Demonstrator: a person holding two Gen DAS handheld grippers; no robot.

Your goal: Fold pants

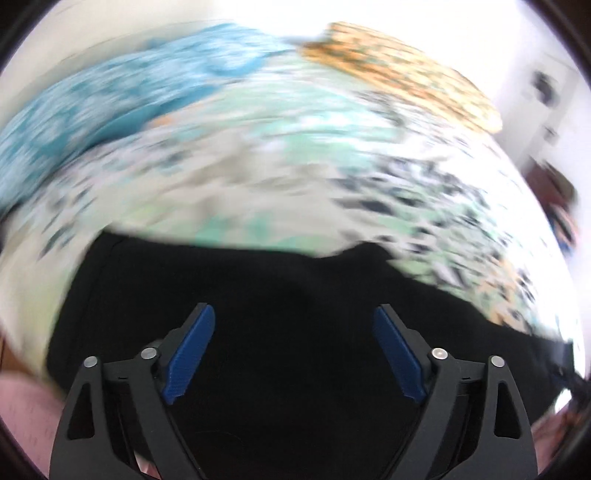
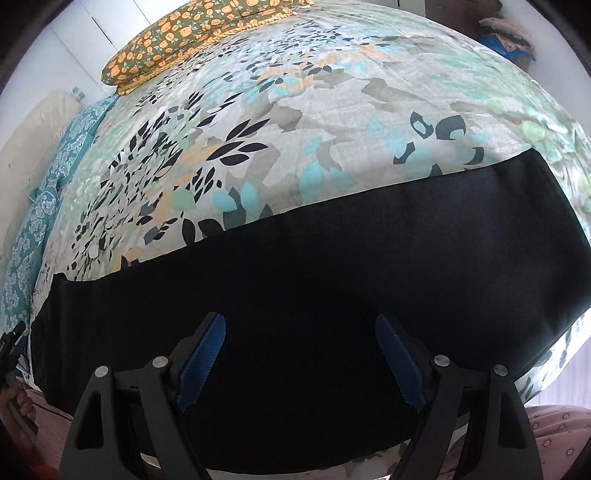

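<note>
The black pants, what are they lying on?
The black pants lie flat on a bed's leaf-patterned bedspread, which shows all around them. Whatever part of the bedspread sits directly beneath the pants is covered, so nothing there can be seen.

The left wrist view is smeared by motion: the leaf print of the bedspread (image 1: 258,155) runs into streaks, and the blue patterned cloth (image 1: 92,99) at far left and the orange pillow (image 1: 399,70) at far right lose their patterns. Dark shapes on the white wall (image 1: 546,88) at right are too blurred to name. The black pants (image 1: 295,295) read as one flat dark mass there, with seams and folds impossible to tell, and their near part is cut off by the bottom edge. In the right wrist view, the pants (image 2: 332,277) hide the near bedspread, the left tool (image 2: 13,341) is cut by the left edge, and the far-right pile (image 2: 506,33) is too small to identify.
</note>
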